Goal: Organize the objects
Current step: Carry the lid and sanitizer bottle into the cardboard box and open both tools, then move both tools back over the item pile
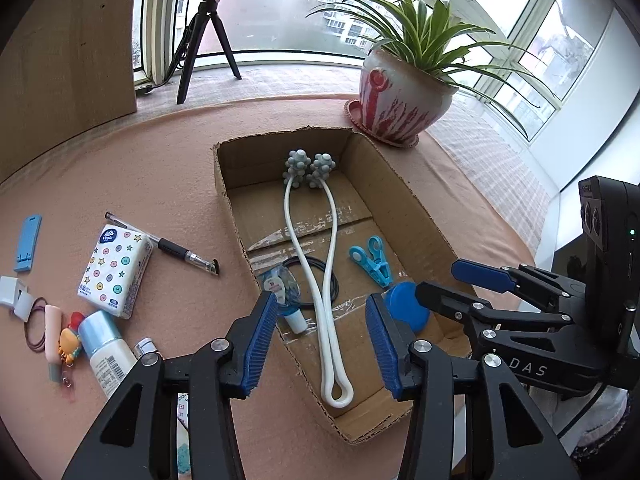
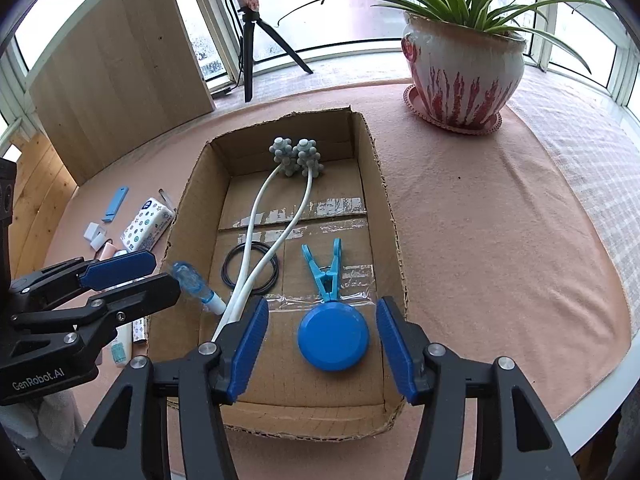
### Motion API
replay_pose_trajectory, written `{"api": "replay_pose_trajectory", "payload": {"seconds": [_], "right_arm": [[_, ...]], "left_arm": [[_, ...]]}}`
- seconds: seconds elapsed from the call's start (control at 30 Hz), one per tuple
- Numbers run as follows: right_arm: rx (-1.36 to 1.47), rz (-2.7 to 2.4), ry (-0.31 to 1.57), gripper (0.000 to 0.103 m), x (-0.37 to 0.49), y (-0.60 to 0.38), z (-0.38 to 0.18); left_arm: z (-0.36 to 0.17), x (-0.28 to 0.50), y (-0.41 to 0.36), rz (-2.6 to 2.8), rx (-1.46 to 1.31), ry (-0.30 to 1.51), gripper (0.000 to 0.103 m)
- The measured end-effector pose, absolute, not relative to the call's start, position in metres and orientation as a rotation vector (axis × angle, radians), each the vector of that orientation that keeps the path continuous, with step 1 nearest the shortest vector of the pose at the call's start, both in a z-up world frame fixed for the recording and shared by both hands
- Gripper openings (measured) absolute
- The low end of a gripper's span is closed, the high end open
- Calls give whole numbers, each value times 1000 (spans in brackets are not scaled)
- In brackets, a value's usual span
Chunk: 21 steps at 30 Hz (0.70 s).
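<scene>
An open cardboard box point(image 1: 224, 168) point(image 2: 188, 208) lies on the pink cloth. Inside are a white two-headed massager point(image 1: 308, 240) point(image 2: 262, 188), a black ring point(image 2: 236, 264), a blue clip point(image 1: 372, 260) point(image 2: 326, 276), a round blue disc point(image 1: 404, 308) point(image 2: 334, 338) and a translucent blue dispenser point(image 1: 284, 292) point(image 2: 192, 278). My left gripper point(image 1: 321, 300) point(image 2: 158, 274) hangs open over the massager's looped end without touching it. My right gripper point(image 2: 323, 306) point(image 1: 456, 284) stands open astride the blue disc, with gaps on both sides.
Left of the box lie a tissue pack point(image 1: 114, 268), a pen point(image 1: 172, 246), a blue stand point(image 1: 28, 248), a lotion bottle point(image 1: 106, 344) and a keychain point(image 1: 68, 340). A potted plant point(image 1: 400, 96), a tripod point(image 1: 204, 40) and a wooden board point(image 1: 68, 52) stand behind.
</scene>
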State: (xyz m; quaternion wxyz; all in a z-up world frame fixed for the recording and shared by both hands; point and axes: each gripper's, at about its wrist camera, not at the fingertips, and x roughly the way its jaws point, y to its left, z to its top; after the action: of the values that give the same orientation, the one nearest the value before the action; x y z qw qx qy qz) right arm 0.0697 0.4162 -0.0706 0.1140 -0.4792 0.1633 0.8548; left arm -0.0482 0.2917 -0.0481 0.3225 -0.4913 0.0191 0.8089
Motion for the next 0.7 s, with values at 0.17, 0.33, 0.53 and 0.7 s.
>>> {"api": "replay_pose_trajectory", "payload": {"seconds": [0.17,0.33,0.53,0.7], "right_arm": [[-1405,2527,475,52,64,406,-66],[-1417,2555,475,52,57,390,-63],[-1442,2576,483,52,47,367,-61],[-1465,2606,474,52,37,344,-59]], "left_arm": [[-46,-53,267,2167,-1304,15,49],[-47,-59,233,2209,-1337,-28,49],[-50,-65,191,2245,-1377,-90,49],[-53,-68,156,2285,-1403,-114,49]]}}
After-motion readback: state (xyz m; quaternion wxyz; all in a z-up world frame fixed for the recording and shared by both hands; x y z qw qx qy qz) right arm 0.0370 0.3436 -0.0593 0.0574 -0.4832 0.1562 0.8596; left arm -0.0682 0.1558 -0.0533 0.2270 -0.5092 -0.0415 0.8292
